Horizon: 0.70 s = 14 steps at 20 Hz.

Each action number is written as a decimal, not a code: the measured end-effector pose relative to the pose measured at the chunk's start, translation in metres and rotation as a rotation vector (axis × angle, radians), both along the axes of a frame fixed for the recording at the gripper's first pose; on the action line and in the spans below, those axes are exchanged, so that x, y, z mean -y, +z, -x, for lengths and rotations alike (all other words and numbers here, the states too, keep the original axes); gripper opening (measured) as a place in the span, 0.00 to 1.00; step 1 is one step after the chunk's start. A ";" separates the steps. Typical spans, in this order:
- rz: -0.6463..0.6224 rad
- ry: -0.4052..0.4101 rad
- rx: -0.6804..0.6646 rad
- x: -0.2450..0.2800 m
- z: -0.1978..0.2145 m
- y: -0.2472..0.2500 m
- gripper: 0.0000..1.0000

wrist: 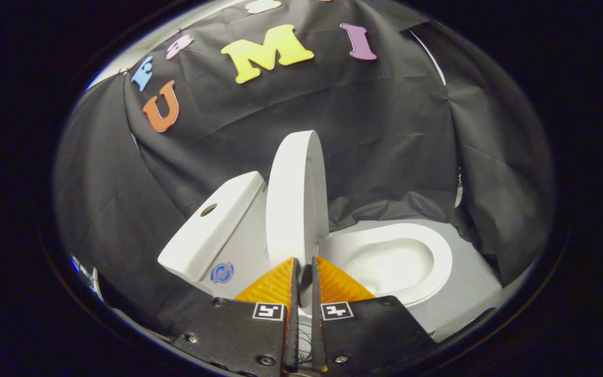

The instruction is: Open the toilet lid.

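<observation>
I'm seeing the toilet lid (296, 196) standing upright at frame centre, white, edge-on, beside the tank (210, 225) and left of the open bowl (393, 262). I'm holding the tool (304, 269) level, fingers nearly together, pinching the lid's lower edge.

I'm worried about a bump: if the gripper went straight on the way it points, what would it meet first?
The raised toilet lid: the gripper is nearly shut, fingertips right at the lid's lower edge; whether they grip it is unclear. The tank stands beside it.
</observation>
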State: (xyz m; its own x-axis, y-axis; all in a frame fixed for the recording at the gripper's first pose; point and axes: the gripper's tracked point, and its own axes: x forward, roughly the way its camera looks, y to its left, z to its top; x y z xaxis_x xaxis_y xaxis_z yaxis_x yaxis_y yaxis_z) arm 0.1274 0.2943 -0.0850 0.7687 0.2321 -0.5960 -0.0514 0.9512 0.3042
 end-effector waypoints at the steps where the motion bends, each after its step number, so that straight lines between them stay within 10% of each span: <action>1: 0.012 0.011 0.007 -0.005 0.000 0.001 0.13; 14: 0.105 0.100 0.039 -0.075 -0.007 0.005 0.13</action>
State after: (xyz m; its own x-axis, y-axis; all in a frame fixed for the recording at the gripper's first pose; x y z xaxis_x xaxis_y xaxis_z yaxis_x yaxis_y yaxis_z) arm 0.1343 0.3696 -0.0798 0.7676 0.2470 -0.5914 -0.1578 0.9672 0.1992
